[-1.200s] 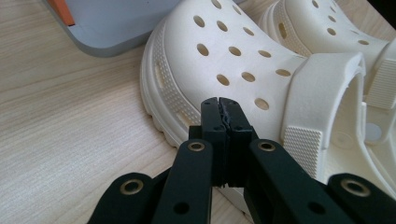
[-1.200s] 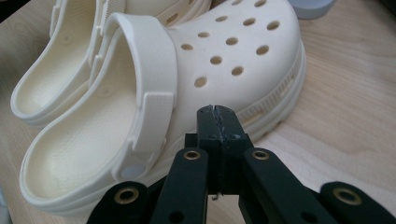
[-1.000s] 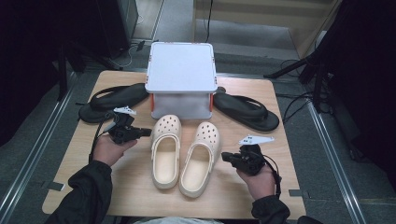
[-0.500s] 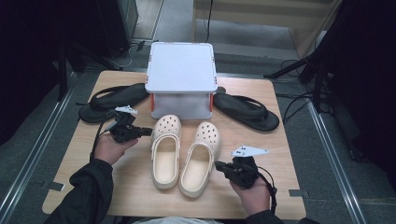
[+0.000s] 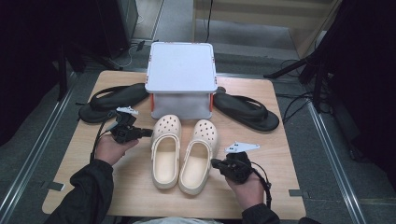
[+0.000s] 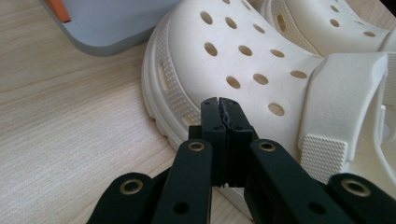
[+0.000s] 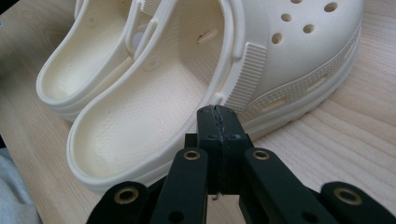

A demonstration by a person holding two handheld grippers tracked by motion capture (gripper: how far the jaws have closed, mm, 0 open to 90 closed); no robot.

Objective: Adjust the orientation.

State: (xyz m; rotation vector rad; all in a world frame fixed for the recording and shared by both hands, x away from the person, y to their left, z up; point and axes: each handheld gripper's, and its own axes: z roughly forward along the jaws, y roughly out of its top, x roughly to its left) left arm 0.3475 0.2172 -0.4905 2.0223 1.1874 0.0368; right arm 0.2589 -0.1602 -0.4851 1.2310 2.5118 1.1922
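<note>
I have drawn my clenched, empty right gripper (image 5: pixel 215 163) nearer the right clog (image 5: pixel 198 156), while my left gripper (image 5: pixel 148 133), also clenched, waits at the left clog (image 5: pixel 166 150).

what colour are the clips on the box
Orange clips on the grey box, clearest in the high view.

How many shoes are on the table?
4: two cream perforated clogs side by side in front of the grey lidded plastic box, one black flip-flop left of it, another right.
</note>
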